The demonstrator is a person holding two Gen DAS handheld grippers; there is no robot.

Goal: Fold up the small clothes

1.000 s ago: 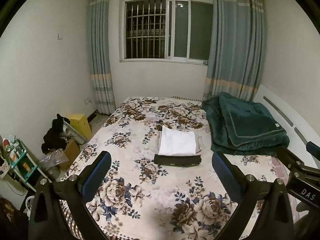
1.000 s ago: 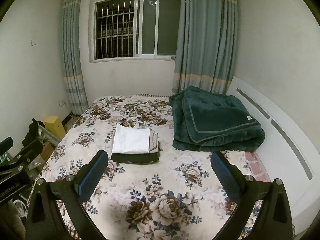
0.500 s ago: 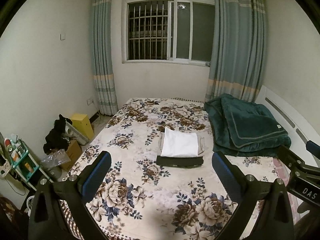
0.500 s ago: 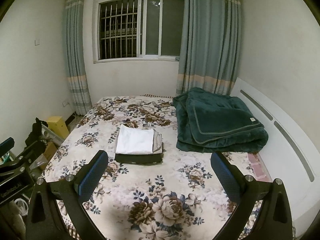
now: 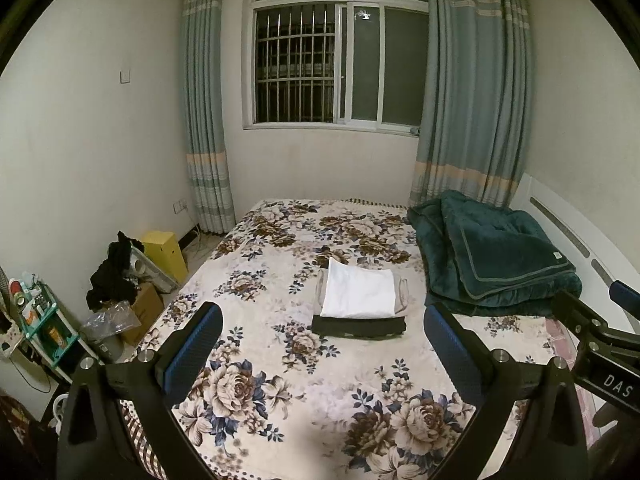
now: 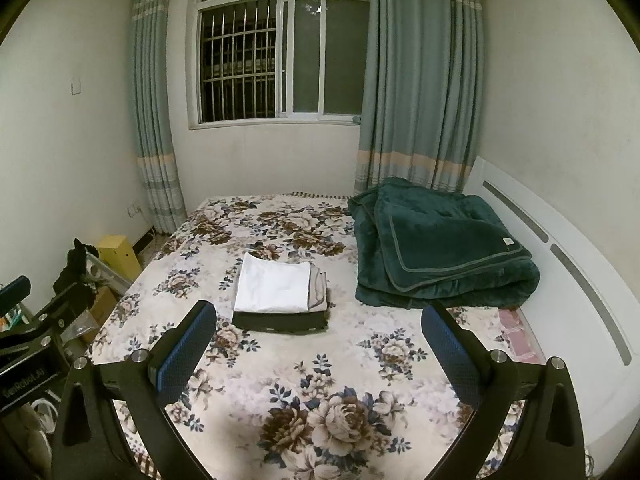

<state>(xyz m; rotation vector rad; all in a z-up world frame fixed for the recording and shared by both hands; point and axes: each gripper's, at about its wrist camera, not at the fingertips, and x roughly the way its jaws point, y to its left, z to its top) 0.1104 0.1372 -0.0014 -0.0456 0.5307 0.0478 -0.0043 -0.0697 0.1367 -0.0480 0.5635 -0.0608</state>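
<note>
A stack of folded clothes lies in the middle of the floral bed (image 5: 280, 360): a white piece (image 5: 359, 293) on top, a grey piece under it, a black piece (image 5: 358, 326) at the bottom. The stack also shows in the right wrist view, with its white piece (image 6: 274, 287) and black piece (image 6: 280, 321) on the bed (image 6: 320, 380). My left gripper (image 5: 322, 338) is open and empty, held above the near part of the bed, short of the stack. My right gripper (image 6: 319, 342) is open and empty, likewise back from the stack.
A folded dark green blanket (image 5: 496, 256) lies at the right of the bed by the white headboard (image 6: 568, 280). On the floor left of the bed are a yellow box (image 5: 166, 250), black clothes, a cardboard box and a small shelf (image 5: 44, 332). A window and curtains are behind.
Both grippers have drawn back and up from the bed, so the stack looks smaller and farther. Both stay open. The stack has not moved.
</note>
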